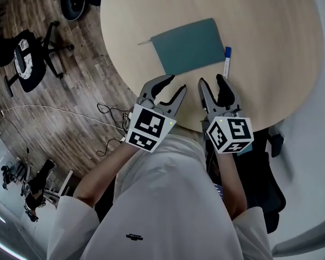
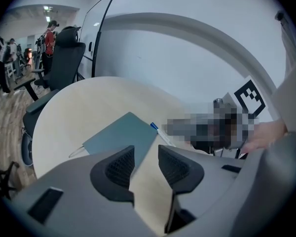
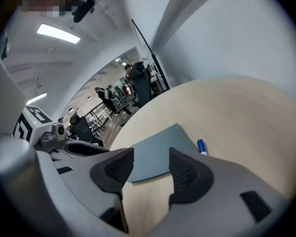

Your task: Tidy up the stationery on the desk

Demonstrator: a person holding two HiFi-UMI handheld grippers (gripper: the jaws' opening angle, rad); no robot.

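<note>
Jaws of left gripper (image 1: 176, 84) and right gripper (image 1: 211, 80) gape empty, notebook (image 1: 189, 46) just ahead.

An open-plan office is shown. A round pale worktop (image 1: 271, 47) is flanked by black swivel chairs (image 1: 30, 58) on a wood-plank floor (image 1: 70, 91), where cables (image 1: 54, 111) are trailed. More chairs and people (image 3: 113, 95) are seen beyond, under long ceiling lights (image 3: 58, 33). A notebook (image 1: 188, 46) and pen (image 1: 226, 61) are laid out.

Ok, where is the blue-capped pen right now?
In the head view the pen lies on the round table, beside the teal notebook's right edge, just ahead of the right gripper.
</note>
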